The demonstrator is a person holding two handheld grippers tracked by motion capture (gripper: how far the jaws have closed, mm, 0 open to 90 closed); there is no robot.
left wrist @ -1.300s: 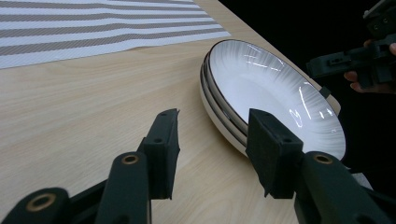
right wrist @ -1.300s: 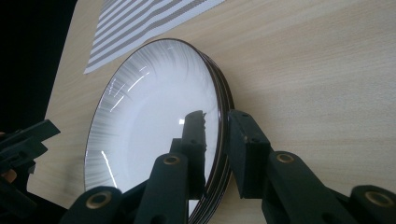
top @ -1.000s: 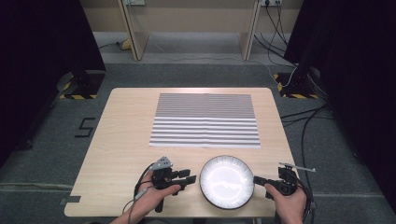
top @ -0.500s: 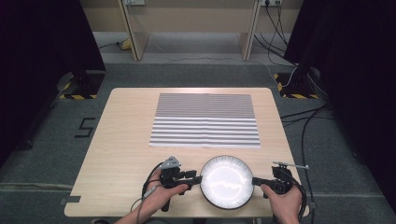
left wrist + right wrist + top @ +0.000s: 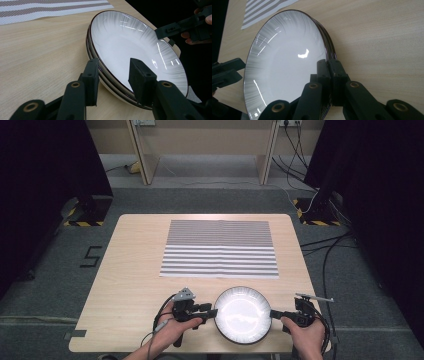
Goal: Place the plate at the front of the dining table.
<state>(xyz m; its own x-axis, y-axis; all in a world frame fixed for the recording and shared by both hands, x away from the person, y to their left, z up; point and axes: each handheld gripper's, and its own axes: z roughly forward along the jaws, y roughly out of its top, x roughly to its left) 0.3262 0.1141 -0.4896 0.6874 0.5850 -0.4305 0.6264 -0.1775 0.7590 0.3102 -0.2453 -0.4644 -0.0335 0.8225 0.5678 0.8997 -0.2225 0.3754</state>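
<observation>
A stack of white plates (image 5: 243, 315) with dark rims lies near the table's front edge. My left gripper (image 5: 211, 311) reaches in from the left. Its jaws stand astride the stack's left rim (image 5: 105, 72), one pad (image 5: 91, 80) outside below it and the other over the white face. They have just been closing with the rim between them, but a gap still shows on both sides. My right gripper (image 5: 274, 314) comes from the right and is shut on the plate rim (image 5: 329, 75). The plate face (image 5: 284, 65) gleams with reflections.
A grey-and-white striped placemat (image 5: 220, 249) lies flat at the middle of the wooden table (image 5: 135, 270), beyond the plates. The table's front edge runs just under both hands. Cables trail on the floor at the right, and dark curtains flank the table.
My left gripper has edged right onto the plates' rim, and its jaws have narrowed. The right gripper and the plates have stayed put.
</observation>
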